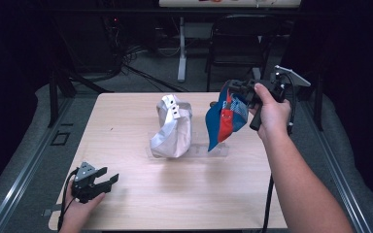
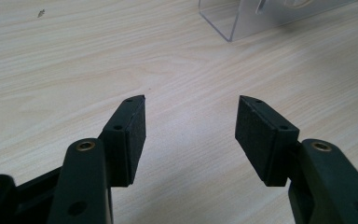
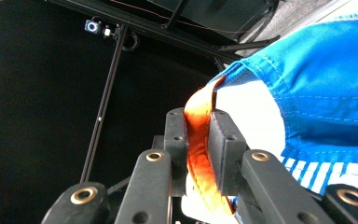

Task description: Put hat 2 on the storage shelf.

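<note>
Hidden and cut-off parts

The blue cap [image 3: 326, 88] is cut off by the right gripper view's edge; the clear stand [image 1: 213, 150] is partly hidden behind the white cap [image 1: 172, 128].

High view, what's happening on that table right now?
A person works with a gripper in each hand. The right gripper is raised over the table's far right side, shut on the orange strap of a blue, white and orange cap, which hangs off the surface. The left gripper rests open and empty near the table's front left corner. A white cap sits on a clear stand mid-table.
</note>
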